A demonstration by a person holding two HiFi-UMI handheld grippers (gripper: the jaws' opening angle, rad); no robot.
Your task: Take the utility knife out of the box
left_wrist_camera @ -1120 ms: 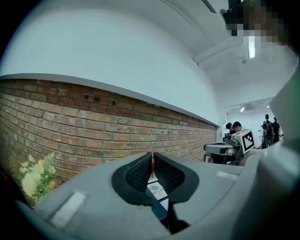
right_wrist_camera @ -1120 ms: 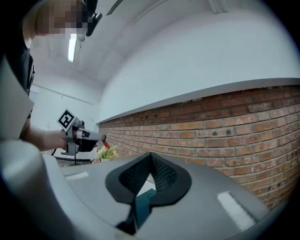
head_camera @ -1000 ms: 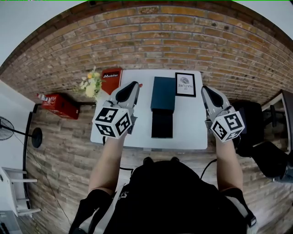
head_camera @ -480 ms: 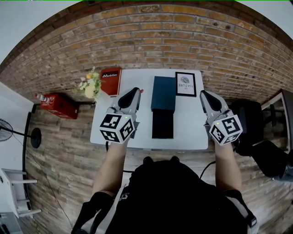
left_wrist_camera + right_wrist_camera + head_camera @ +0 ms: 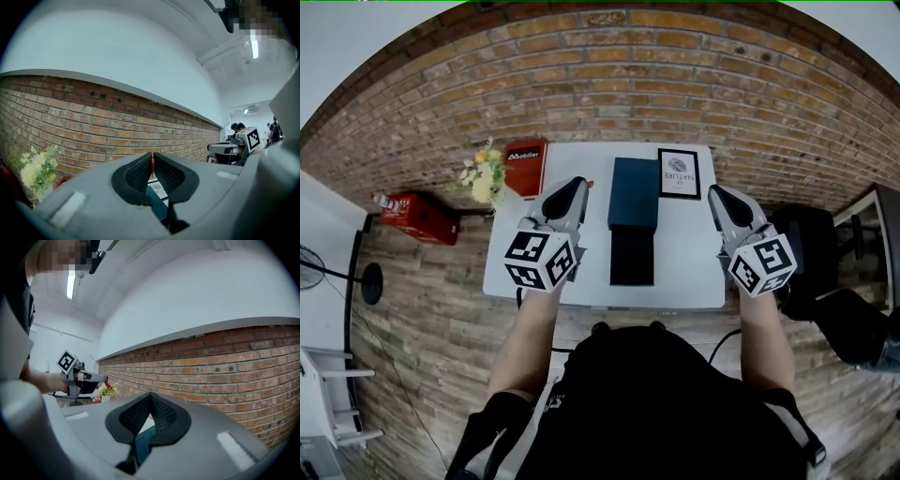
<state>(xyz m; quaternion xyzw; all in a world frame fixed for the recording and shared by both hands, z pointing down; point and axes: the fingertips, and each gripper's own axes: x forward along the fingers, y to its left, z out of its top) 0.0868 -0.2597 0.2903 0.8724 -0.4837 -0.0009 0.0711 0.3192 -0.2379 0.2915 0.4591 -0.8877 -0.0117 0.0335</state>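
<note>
Head view showed a teal box (image 5: 634,192) and a black box (image 5: 632,255) end to end on a white table (image 5: 684,267), contents unclear. Left gripper view showed the left gripper (image 5: 152,159) clamped on a thin red knife (image 5: 152,165), clear of both boxes. Right gripper view showed the right gripper (image 5: 150,399) closed and empty, facing a brick wall (image 5: 225,362).

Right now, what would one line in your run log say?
left gripper: shut on thin red item | right gripper: shut, empty | teal box: on table between grippers
</note>
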